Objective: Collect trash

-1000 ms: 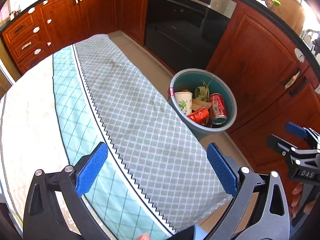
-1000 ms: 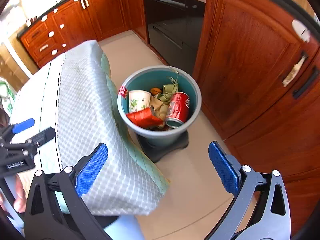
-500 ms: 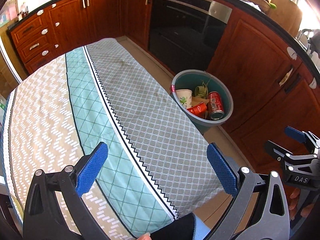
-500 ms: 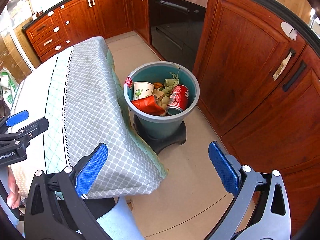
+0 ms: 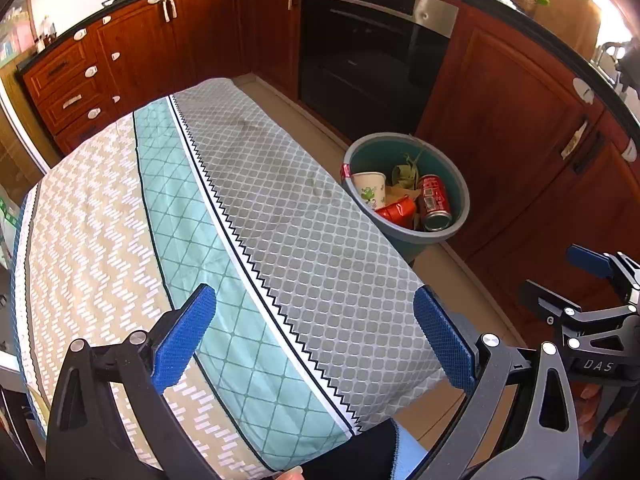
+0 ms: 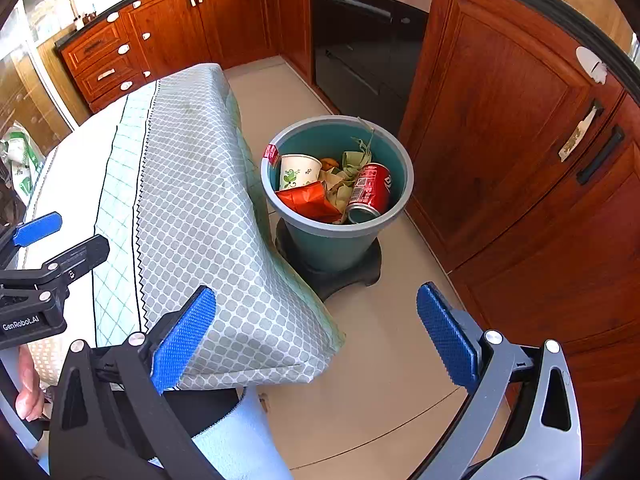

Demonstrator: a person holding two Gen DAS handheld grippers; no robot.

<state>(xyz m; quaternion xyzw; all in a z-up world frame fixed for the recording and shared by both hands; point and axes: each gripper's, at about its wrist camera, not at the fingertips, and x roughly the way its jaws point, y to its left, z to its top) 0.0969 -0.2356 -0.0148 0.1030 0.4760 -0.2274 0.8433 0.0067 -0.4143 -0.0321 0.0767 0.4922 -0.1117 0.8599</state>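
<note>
A teal trash bin (image 5: 460, 184) (image 6: 400, 160) stands on the floor beside the table's right edge. It holds a red soda can (image 5: 435, 202) (image 6: 370, 188), a white paper cup (image 5: 370, 189) (image 6: 298, 170), a red wrapper (image 5: 396, 211) (image 6: 308, 200) and crumpled paper. My left gripper (image 5: 316, 336) is open and empty above the table's near end. My right gripper (image 6: 316, 338) is open and empty above the floor, short of the bin. Each gripper shows in the other's view, the right one (image 5: 576, 280) and the left one (image 6: 60, 236).
The table carries a patterned cloth (image 5: 200, 216) (image 6: 192, 200) with no items on it. The bin sits on a black base (image 6: 344, 272). Wooden cabinets (image 6: 500, 140) and a black oven (image 5: 372, 56) (image 6: 364, 40) line the far and right sides. Beige floor (image 6: 380, 360) lies between.
Both grippers have pulled back and up, so the bin and table look smaller and farther. Both stay open and empty.
</note>
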